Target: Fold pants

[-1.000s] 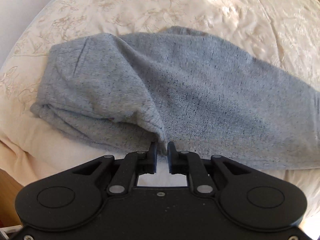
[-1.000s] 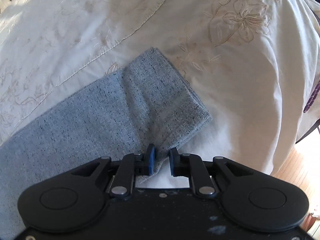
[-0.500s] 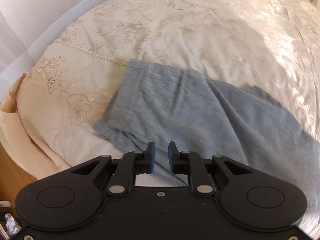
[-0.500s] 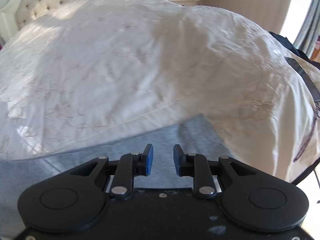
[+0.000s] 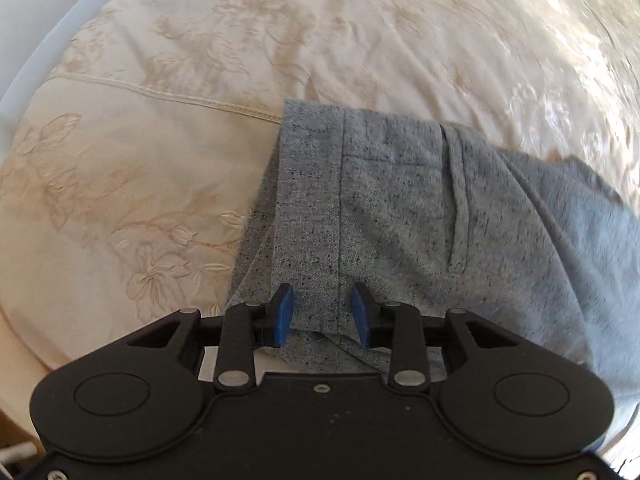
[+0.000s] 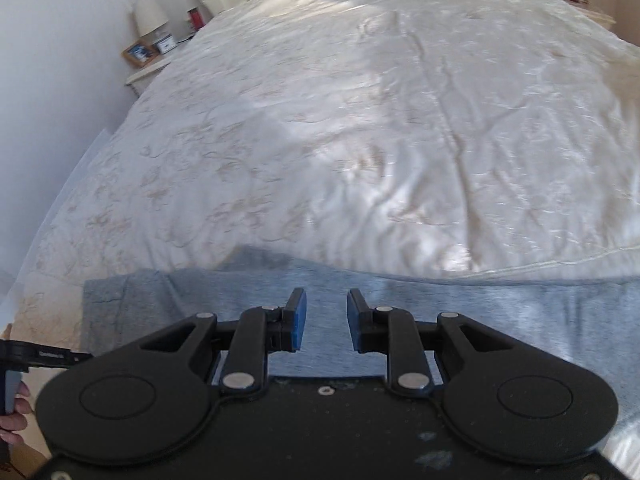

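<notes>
Now the grey speckled knit pants (image 5: 420, 208) lie stretched along the near edge of the cream embroidered bedspread (image 5: 160, 168), legs already doubled. Both the left gripper (image 5: 322, 309) and the right gripper (image 6: 323, 318) are spread apart, holding nothing. I judge the next move is pinching the waistband end for a crosswise fold.

In the right wrist view the cream bedspread (image 6: 400, 120) lies bare across the whole upper frame, free to pass over. The grey pants (image 6: 500, 312) span the lower frame. A nightstand (image 6: 150, 68) with lamp (image 6: 150, 16) stands upper left.
</notes>
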Available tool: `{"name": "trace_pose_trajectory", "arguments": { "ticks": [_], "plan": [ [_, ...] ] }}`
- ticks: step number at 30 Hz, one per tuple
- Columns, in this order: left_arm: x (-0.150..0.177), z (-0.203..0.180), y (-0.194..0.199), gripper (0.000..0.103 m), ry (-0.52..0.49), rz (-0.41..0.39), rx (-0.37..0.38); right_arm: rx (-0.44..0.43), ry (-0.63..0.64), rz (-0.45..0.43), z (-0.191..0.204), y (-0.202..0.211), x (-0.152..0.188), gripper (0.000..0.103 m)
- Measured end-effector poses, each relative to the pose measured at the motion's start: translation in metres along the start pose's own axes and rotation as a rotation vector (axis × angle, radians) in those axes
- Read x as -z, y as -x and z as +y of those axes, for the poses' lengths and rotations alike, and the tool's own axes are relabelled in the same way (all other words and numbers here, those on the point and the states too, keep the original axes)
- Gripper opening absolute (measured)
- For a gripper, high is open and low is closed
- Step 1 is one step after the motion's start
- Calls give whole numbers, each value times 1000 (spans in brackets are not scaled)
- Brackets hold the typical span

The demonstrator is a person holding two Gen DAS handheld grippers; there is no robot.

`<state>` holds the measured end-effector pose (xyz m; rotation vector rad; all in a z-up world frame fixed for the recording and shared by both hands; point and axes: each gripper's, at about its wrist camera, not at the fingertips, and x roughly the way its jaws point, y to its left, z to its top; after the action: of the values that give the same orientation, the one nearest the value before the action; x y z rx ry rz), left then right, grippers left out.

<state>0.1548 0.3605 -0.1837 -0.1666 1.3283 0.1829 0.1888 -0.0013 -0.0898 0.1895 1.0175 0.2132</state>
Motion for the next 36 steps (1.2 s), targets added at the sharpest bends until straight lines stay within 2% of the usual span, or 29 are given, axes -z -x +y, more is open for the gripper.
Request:
{"name": "trace_pose_trajectory", "arguments": {
  "ticks": [4,6,7,8,11,16,19,24,26,27,29,31,32,33,34,35,36],
  "plan": [
    [-4,-1,-15,45,-53,17,18,-72,48,38,30,-34,-20,24],
    [-6,-2,-19,38,-73,16,36,-86,62,44,39,-54,-34,24],
    [-7,-3,-21,33,-87,16,46,-87,72,51,44,-64,-40,24],
    [-7,-2,-21,12,-99,13,73,-92,79,64,46,-75,-46,24],
    [-5,0,-15,0,-119,-7,88,-104,94,103,54,-106,-62,25],
    [-4,17,2,0,-134,-36,65,-94,183,166,67,-141,-72,27],
    [-8,34,5,0,-119,-16,73,-101,234,218,72,-159,-70,29],
    [-13,46,13,1,-98,-27,89,-121,301,351,76,-186,-56,31],
    [-15,49,17,2,-82,-33,103,-171,350,360,80,-183,-48,7],
    [-17,50,17,3,-71,-35,113,-193,360,359,82,-180,-45,2],
    [-22,52,19,6,-56,-39,140,-225,356,316,88,-170,-45,1],
    [-25,51,20,7,-51,-44,161,-207,329,256,90,-164,-54,1],
    [-27,51,21,8,-52,-49,176,-197,302,206,89,-161,-61,3],
    [-27,51,21,9,-56,-54,194,-183,296,163,87,-158,-67,12],
    [-27,50,22,10,-62,-57,212,-167,318,142,88,-158,-70,35],
    [-27,48,21,16,-69,-57,226,-141,355,147,90,-160,-73,39],
    [-28,46,20,20,-76,-52,236,-122,384,161,91,-161,-74,38]
  ]
}}
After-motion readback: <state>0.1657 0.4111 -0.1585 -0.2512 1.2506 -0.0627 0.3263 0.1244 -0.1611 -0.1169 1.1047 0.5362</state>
